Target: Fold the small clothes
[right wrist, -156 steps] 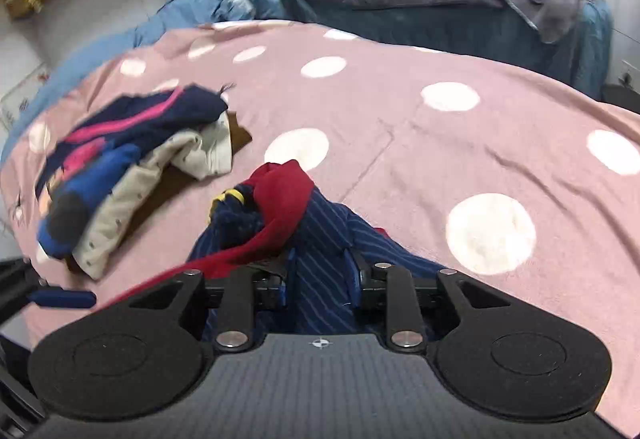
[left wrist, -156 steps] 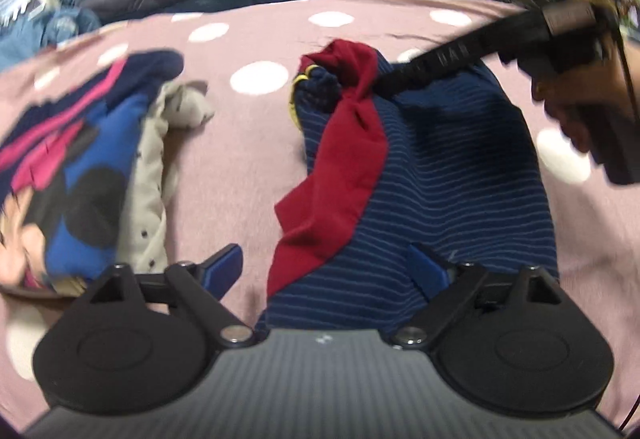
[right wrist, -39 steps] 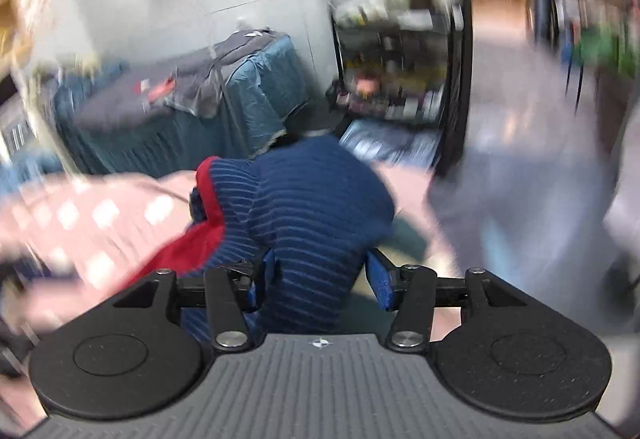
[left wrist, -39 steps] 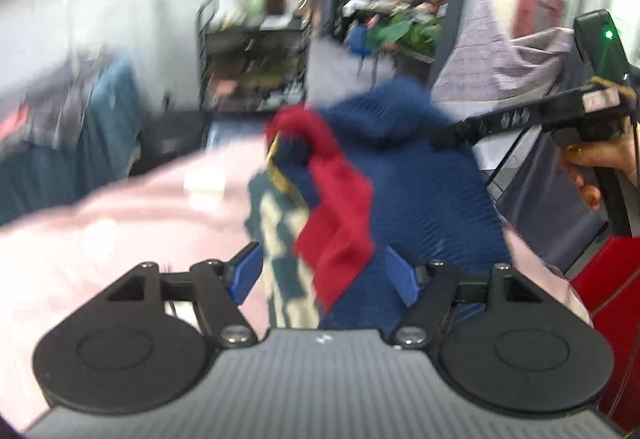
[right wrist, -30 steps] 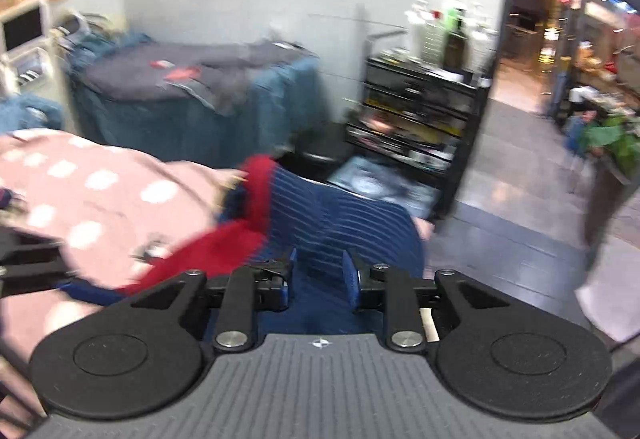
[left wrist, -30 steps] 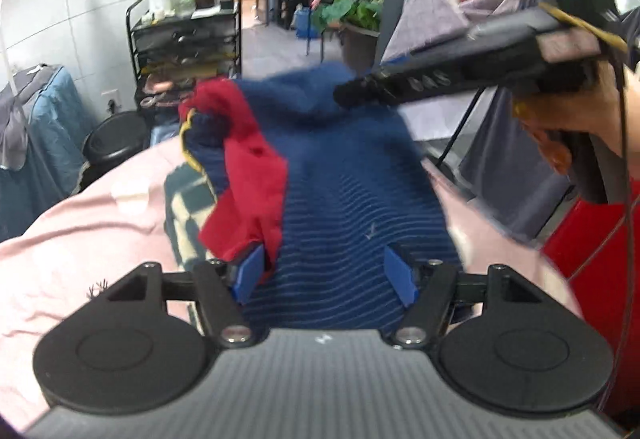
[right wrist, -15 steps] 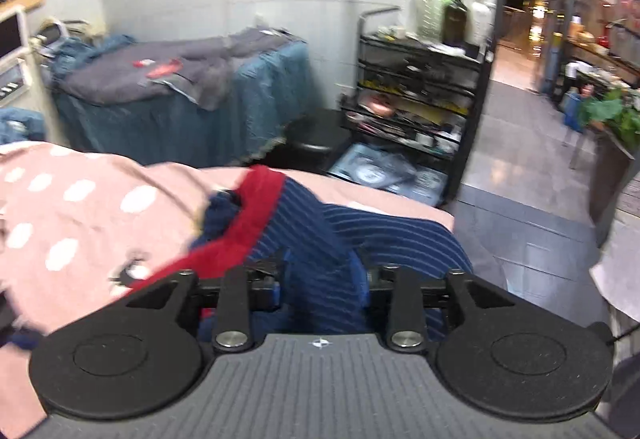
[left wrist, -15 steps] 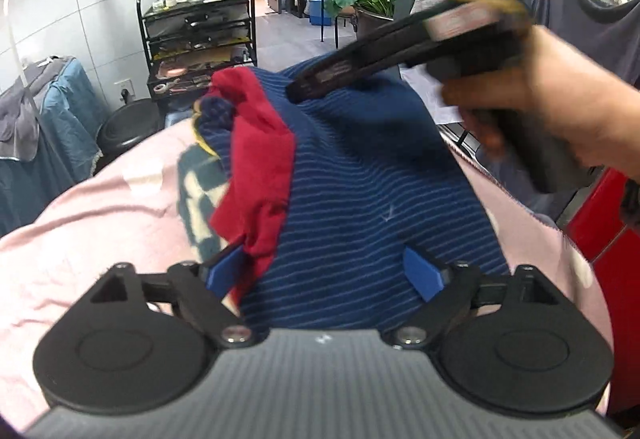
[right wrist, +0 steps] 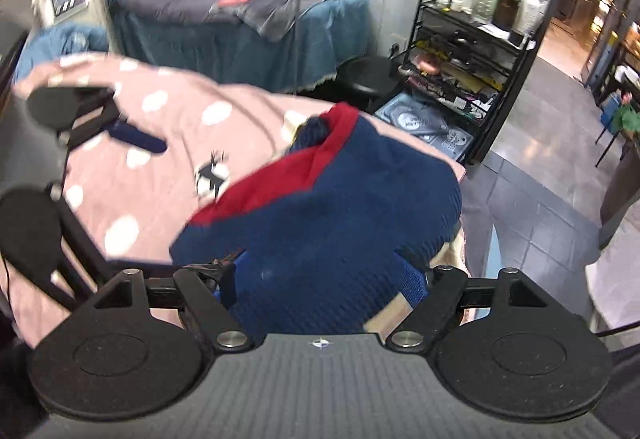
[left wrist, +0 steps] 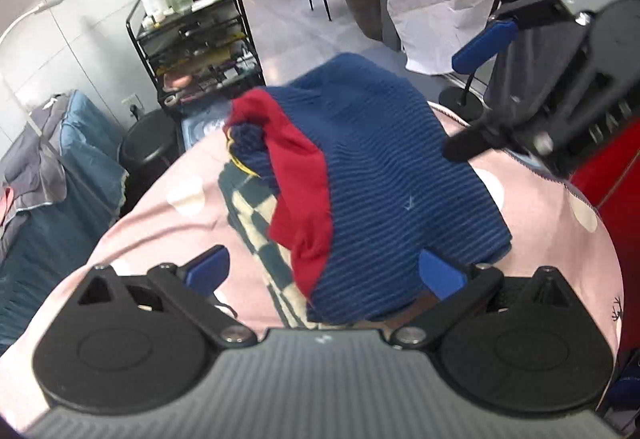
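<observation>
A folded navy striped garment (left wrist: 384,175) with a red part (left wrist: 304,179) lies on top of a checked cloth (left wrist: 248,215) near the corner of the pink dotted bed (left wrist: 160,223). My left gripper (left wrist: 324,271) is open, its blue pads on either side of the garment's near edge, not pinching it. The right gripper (left wrist: 476,99) shows at the upper right of the left wrist view, open and clear of the garment. In the right wrist view the garment (right wrist: 340,231) lies between my open right gripper's (right wrist: 320,287) fingers; the left gripper (right wrist: 136,137) shows at the left.
A black wire trolley (right wrist: 468,51) with bottles and a black stool (right wrist: 364,79) stand past the bed's corner. A blue-covered bed (right wrist: 240,15) with grey cloth stands behind. A red surface (left wrist: 608,167) is at the right. Tiled floor lies beyond the bed edge.
Both grippers carried the garment from the bed's middle to the corner and laid it on the checked cloth. The right gripper has since opened and lifted off; the left has opened wider.
</observation>
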A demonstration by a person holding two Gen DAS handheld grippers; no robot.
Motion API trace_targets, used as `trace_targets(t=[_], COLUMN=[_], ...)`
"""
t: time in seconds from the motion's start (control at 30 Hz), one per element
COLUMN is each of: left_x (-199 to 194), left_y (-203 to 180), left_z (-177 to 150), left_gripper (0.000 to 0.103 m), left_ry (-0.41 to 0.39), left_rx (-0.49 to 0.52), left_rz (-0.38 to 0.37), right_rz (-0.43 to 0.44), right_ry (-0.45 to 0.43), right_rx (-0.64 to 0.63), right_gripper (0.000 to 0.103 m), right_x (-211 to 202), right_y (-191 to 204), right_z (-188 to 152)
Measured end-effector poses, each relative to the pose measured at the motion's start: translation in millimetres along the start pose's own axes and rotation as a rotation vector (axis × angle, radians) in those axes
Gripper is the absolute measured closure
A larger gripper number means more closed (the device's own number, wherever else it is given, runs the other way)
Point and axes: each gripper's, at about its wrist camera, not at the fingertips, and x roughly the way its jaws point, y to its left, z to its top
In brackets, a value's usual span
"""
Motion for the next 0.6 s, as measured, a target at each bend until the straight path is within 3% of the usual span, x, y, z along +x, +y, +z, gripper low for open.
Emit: trace_targets(t=[0.17, 0.3, 0.43, 0.6], left_x=[-3, -2, 1, -2], left_y=[-7, -5, -4, -1], left_z=[1, 4, 4, 5], left_gripper=[0.0, 0.0, 0.0, 0.0], left_ry=[-0.006, 0.004, 0.004, -0.014], left_rx=[0.021, -0.002, 0.013, 0.006], left_rz=[0.092, 0.073, 0.102, 0.066], right_rz=[-0.032, -0.036, -0.059, -0.071], right_ry=[0.029, 0.041, 0.049, 0.064], right_rx=[-0.066, -0.081, -0.101, -0.12], right_gripper=[0.0, 0.0, 0.0, 0.0], right_x=[1, 3, 5, 7], right_y=[10, 13, 17, 20], right_z=[-4, -4, -6, -6])
